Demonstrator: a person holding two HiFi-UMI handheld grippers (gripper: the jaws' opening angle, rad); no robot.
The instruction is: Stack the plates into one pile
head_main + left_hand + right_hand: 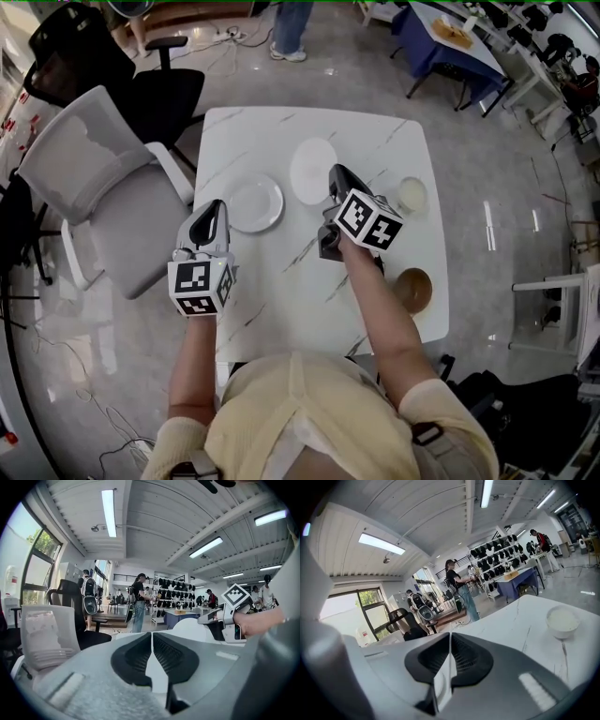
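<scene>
Gripping one white plate point(255, 203) by its near rim, the left gripper point(218, 206) is pinching shut on it. The right gripper point(334, 172) is clamping the second plate point(307, 169) likewise. Both round plates are facing up over the table point(375, 141), beside a white bowl point(411, 195) and a brown bowl point(413, 289).

Bright, even light all over the head view: the white marble table point(281, 281) is close to blown out, and the left plate point(255, 203) and right plate point(312, 169) hardly stand out against it. Shadows on the tabletop are faint and soft. Streaks of glare run along the glossy floor point(487, 230).

Over to the gripper views: ceiling tube lights point(108, 513) burn pure white, and the window point(35, 559) is washed out. Heavy fisheye here, with black corners and bowed ceiling lines. Close to the lens, the left gripper point(152, 641) and right gripper point(450, 641) go soft and smeared. The plate edges in their jaws are blurred, while the background stays fairly crisp.
</scene>
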